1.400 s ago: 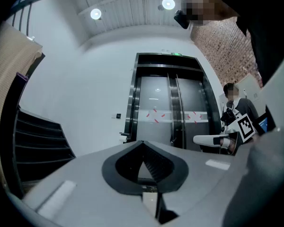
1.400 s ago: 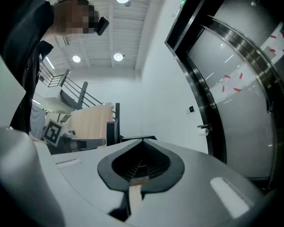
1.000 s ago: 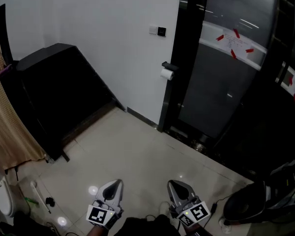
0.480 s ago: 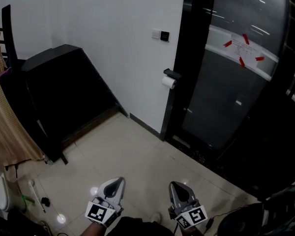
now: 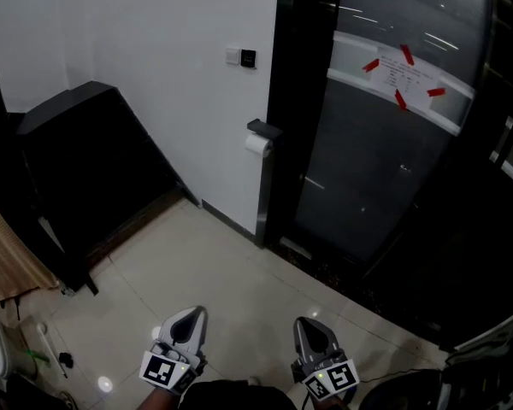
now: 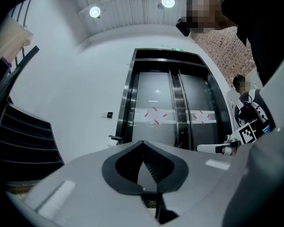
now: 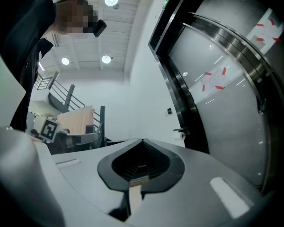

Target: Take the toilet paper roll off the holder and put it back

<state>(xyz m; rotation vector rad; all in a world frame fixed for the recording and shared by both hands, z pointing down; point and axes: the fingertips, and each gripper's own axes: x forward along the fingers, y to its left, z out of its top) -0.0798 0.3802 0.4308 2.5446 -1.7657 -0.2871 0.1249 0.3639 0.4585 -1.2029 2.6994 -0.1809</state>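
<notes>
White toilet paper roll (image 5: 257,145) sits on the black wall-mounted holder (image 5: 264,129), well apart from both grippers; left gripper (image 5: 191,321) jaws pressed together, nothing between them; right gripper (image 5: 310,331) likewise: tips meeting, empty; both over the pale tiled floor (image 5: 239,272).

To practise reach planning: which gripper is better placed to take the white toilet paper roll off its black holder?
Probably right, narrowly. The left gripper and right gripper are both shut, empty and far off; the white toilet paper roll sits slightly toward the right one.
</notes>
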